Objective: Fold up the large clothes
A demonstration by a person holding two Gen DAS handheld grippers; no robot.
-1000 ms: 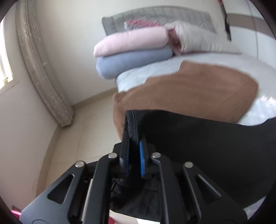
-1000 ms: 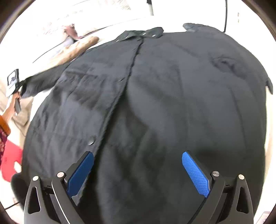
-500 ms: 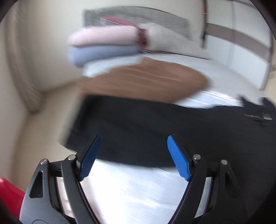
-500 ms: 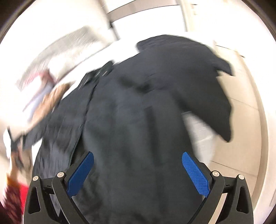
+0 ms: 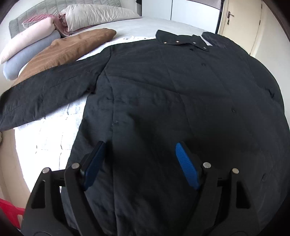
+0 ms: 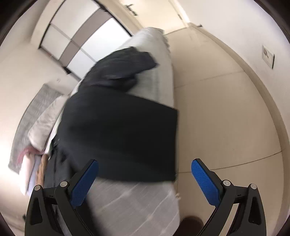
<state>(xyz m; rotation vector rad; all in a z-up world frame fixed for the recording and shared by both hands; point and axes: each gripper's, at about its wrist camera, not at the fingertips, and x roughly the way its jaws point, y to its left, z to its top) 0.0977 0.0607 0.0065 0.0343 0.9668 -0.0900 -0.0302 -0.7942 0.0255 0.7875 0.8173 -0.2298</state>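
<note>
Across the bed (image 5: 47, 138) the black coat (image 5: 172, 94) lies flat, one sleeve (image 5: 45, 90) out at 9 o'clock; left tool (image 5: 139, 163) and right tool (image 6: 145, 178) both gape empty. Its hem overhanging the edge could slide floorward, I reckon.

- The coat (image 5: 163, 101) is plain black, with small silver snaps along its collar.
- The blanket (image 5: 65, 49) in the upper left of the frame is brown with faint stripes.
- The rolled quilts are pale pink (image 5: 27, 40) over pale blue (image 5: 27, 59).
- The pillow (image 5: 97, 15) is cream-grey.
- The bed (image 5: 52, 132) has a white cover with a brick-like texture.
- The fingers (image 6: 205, 183) are black with blue pads of fine dotted grain.
- The floor (image 6: 217, 112) is beige tile.
</note>
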